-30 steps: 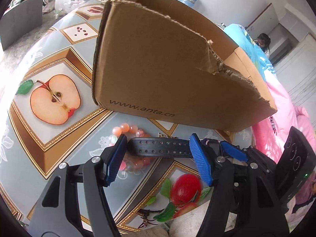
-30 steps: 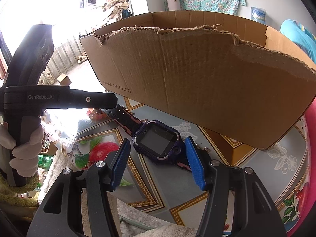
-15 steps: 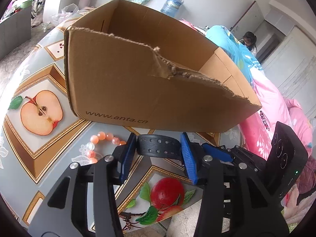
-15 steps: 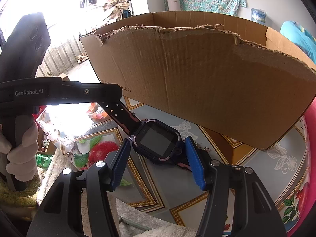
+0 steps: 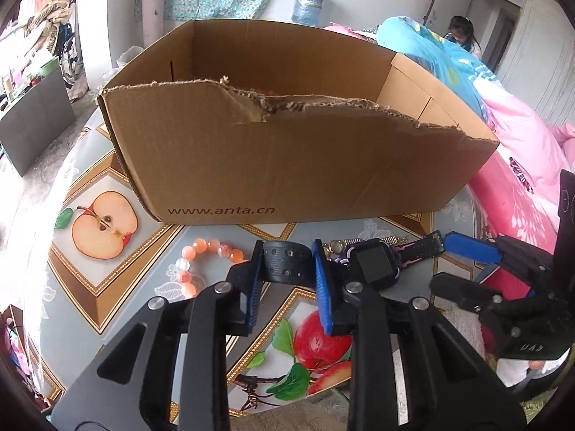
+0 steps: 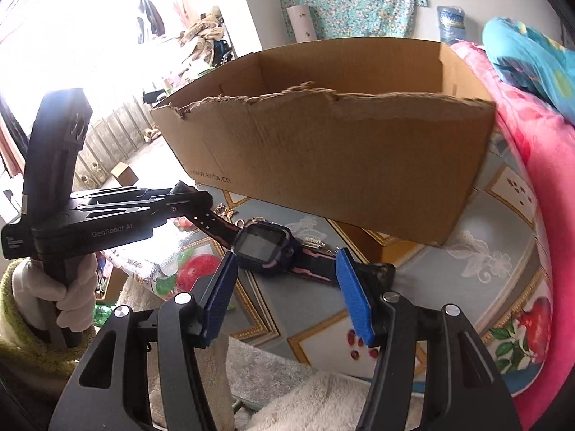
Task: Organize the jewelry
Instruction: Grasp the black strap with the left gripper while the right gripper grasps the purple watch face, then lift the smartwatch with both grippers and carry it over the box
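Observation:
A dark purple smartwatch (image 5: 375,264) with a black and pink strap hangs just above the fruit-print table (image 5: 107,165), in front of the cardboard box (image 5: 287,165). My left gripper (image 5: 287,262) is closing its jaws, and the blue pads press on the perforated strap. In the right wrist view the watch (image 6: 262,244) lies just beyond my right gripper (image 6: 285,276), which stands open. The strap's far end reaches the right fingertip (image 6: 345,265). The left gripper (image 6: 194,197) grips the strap from the left, beside the box (image 6: 323,158).
An orange bead bracelet (image 5: 212,248) lies on the table left of my left gripper. Small metal jewellery pieces (image 5: 354,241) lie under the watch by the box's front wall. Pink bedding (image 5: 521,165) borders the table on the right. A person (image 5: 460,32) sits far back.
The left jaws narrowed onto the strap, and the wrist rolled and rose, lifting that end of the watch. My right gripper drew back, so the watch is now past its fingertips.

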Demonstrator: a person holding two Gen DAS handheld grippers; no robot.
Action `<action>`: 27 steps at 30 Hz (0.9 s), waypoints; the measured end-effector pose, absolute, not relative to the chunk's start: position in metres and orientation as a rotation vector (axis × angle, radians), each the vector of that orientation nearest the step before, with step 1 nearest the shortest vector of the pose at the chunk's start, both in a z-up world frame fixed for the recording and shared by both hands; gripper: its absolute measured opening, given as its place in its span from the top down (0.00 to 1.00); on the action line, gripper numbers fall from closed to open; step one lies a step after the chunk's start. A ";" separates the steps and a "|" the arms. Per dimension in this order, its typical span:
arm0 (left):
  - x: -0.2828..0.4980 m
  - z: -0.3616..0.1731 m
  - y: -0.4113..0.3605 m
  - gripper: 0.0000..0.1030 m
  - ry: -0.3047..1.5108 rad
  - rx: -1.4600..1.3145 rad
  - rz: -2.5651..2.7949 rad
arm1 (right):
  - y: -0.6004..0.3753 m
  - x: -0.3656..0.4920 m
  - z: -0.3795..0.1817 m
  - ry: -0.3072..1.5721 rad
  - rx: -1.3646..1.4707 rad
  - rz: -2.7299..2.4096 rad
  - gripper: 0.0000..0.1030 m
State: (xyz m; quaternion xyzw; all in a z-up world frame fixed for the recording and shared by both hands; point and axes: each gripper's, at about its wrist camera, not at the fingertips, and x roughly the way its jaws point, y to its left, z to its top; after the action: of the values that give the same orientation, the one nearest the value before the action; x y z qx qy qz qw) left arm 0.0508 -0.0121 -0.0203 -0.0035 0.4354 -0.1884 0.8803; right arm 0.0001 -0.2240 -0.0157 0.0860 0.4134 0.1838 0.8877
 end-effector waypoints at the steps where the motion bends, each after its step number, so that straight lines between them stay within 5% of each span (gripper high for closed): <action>1: 0.050 -0.021 -0.012 0.76 0.906 0.004 -0.386 | -0.234 -0.002 -0.016 0.872 0.199 0.359 0.50; 16: 0.041 -0.023 -0.015 0.76 0.898 0.049 -0.369 | -0.293 0.038 -0.050 0.960 0.496 0.272 0.72; 27: 0.044 -0.026 -0.023 0.76 0.910 0.050 -0.377 | -0.304 0.040 -0.064 0.956 0.672 0.323 0.76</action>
State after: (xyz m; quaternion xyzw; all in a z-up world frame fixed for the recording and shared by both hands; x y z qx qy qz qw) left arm 0.0442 -0.0229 -0.0257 0.0240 0.4367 -0.1811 0.8809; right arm 0.0395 -0.3036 -0.0640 0.3160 0.4493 0.1516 0.8218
